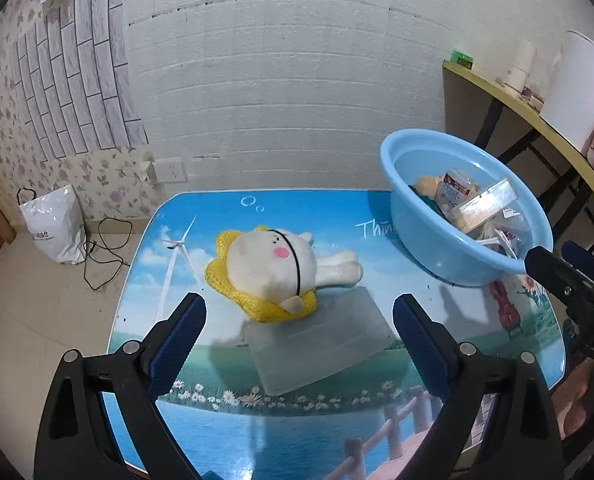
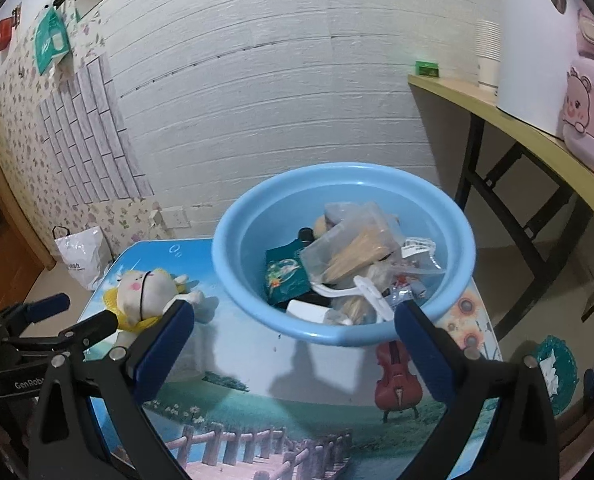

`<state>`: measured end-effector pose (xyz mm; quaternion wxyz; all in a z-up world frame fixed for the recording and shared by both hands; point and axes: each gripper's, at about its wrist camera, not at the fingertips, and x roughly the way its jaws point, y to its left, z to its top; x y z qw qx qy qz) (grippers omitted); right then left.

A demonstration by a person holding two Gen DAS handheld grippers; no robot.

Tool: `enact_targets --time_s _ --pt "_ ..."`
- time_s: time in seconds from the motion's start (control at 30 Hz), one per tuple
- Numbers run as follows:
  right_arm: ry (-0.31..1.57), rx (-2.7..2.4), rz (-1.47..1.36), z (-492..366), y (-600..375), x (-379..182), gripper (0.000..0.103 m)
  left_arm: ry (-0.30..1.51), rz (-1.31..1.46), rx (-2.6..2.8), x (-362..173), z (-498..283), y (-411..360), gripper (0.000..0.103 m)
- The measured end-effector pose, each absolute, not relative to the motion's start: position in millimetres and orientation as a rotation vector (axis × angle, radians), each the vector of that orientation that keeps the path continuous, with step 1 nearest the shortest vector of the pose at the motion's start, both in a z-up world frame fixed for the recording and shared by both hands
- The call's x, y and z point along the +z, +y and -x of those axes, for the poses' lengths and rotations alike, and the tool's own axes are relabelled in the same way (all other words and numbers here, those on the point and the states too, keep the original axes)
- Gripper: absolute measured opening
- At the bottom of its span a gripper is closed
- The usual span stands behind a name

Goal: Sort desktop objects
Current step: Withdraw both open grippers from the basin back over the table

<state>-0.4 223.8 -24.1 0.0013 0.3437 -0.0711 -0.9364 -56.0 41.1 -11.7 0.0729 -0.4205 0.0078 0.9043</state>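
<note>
A white plush toy [image 1: 275, 264] with a yellow knitted collar lies on its side mid-table, its collar resting on a frosted clear plastic case [image 1: 321, 344]. My left gripper [image 1: 299, 308] stands open just in front of the toy and over the case, nothing between its fingers. A light blue basin [image 2: 337, 248] holding several small packets and plastic items sits at the table's right back. My right gripper [image 2: 293, 316] hangs open before the basin's near rim, empty. In the right wrist view the toy [image 2: 145, 288] lies at the left with the left gripper [image 2: 49, 320] beside it.
The small table [image 1: 257, 420] has a printed landscape top. A white bag [image 1: 55, 224] and a black cable [image 1: 105, 248] lie on the floor to the left. A yellow-topped desk [image 2: 517, 136] with a white appliance [image 2: 533, 40] and a pink box [image 2: 593, 112] stands to the right.
</note>
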Motion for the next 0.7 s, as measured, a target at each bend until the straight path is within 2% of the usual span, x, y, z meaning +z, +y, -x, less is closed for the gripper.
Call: enact_targets --time_s 0.47,0.6,0.7 --pt "-0.207 -2.917 -1.111 -3 213 -26 0.103 -0.029 1.3 2.709 -17 56 26 0.095" --pt "-0.195 -2.887 -1.138 -2 203 -33 0.103 -0.033 1.304 2.694 -20 55 24 0.103" --pt "-0.192 -2.869 -1.149 -3 195 -37 0.103 0.018 1.29 2.71 -22 53 25 0.103"
